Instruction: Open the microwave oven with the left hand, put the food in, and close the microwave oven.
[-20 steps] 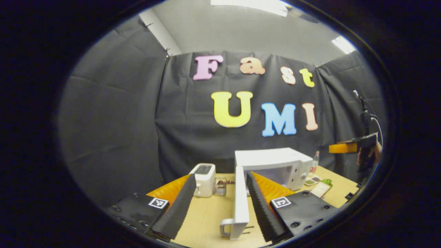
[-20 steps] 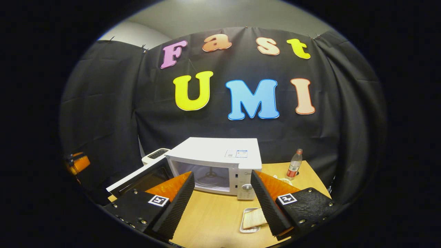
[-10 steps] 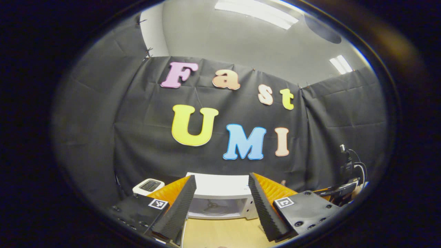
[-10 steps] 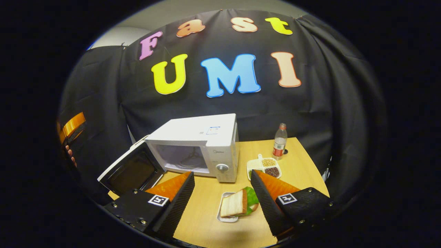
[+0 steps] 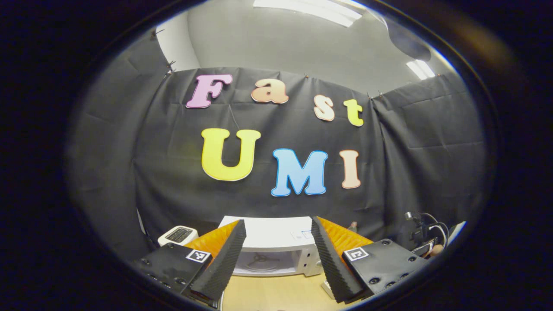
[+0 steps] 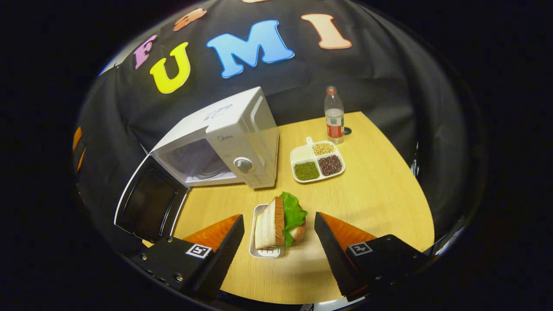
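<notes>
Right gripper (image 6: 278, 242) hangs wide open and empty over the sandwich (image 6: 280, 220), which sits in a small white tray (image 6: 263, 252) between its fingers, long axis running toward the microwave (image 6: 220, 142). From the sandwich, the oven lies just beyond and to the left, door (image 6: 149, 203) swung fully open, cavity facing the bare tabletop (image 6: 380, 198). A divided bean dish (image 6: 317, 162) and bottle (image 6: 334, 114) stand beyond, to the right. Left gripper (image 5: 276, 255), also open and empty, is held back, facing the microwave's front.
</notes>
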The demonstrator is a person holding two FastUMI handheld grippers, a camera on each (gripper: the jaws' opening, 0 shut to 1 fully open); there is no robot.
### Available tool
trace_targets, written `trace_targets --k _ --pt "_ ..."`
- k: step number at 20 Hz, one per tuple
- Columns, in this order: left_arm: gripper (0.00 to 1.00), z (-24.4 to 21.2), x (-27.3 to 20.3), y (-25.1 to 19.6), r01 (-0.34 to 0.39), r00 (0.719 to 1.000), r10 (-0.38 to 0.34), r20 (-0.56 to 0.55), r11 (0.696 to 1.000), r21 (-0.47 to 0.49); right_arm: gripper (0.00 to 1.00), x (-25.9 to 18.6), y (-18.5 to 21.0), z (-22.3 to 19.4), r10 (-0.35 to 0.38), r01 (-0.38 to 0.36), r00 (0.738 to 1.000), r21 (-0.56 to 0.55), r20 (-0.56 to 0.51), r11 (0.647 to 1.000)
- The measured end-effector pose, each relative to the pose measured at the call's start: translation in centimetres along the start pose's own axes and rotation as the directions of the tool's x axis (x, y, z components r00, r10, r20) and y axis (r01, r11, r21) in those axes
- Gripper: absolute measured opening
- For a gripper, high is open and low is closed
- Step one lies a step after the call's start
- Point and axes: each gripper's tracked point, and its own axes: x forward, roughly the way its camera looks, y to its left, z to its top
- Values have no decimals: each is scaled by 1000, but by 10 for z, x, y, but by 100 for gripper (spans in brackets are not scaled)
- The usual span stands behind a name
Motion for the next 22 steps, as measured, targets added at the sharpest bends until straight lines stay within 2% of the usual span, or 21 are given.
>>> trace_targets --k 2,5,10,11,14,15,16,17,18,19,20,22 --pt "96 -4 3 -3 -19 1000 19 -12 1000 6 89 14 -11 -17 32 -28 998 65 -57 997" --pt "96 -11 2 -12 -49 998 49 -29 999 10 89 26 -22 -31 88 -71 990 144 -114 987" --pt "96 -29 3 -30 -92 993 94 -75 996 21 89 48 -19 -48 152 -116 970 189 -189 975" --pt "95 -30 1 -34 -99 992 101 -78 995 28 81 56 -16 -52 168 -129 965 195 -201 972" --pt "95 -31 -6 -43 -114 990 117 -82 992 45 80 58 -13 -52 202 -154 955 221 -217 963" --pt "96 -32 -7 -44 -116 989 120 -86 992 49 52 59 -6 -49 228 -173 952 253 -206 952" --pt "96 -32 -10 -44 -123 988 127 -84 991 53 46 61 -7 -52 229 -172 952 263 -205 949" --pt "96 -32 -12 -43 -128 988 132 -84 990 53 24 64 -4 -49 244 -183 949 282 -200 942" --pt "97 -33 -13 -42 -129 987 133 -85 990 48 28 61 -6 -52 234 -175 951 270 -204 947" --pt "95 -32 -13 -42 -130 988 133 -83 991 43 23 59 -4 -49 244 -188 951 272 -190 944" --pt "97 -31 -13 -41 -128 988 130 -79 991 37 18 59 -2 -53 236 -185 953 249 -192 951" --pt "96 -29 -14 -39 -115 990 117 -73 993 29 18 55 1 -50 218 -181 960 207 -177 962"
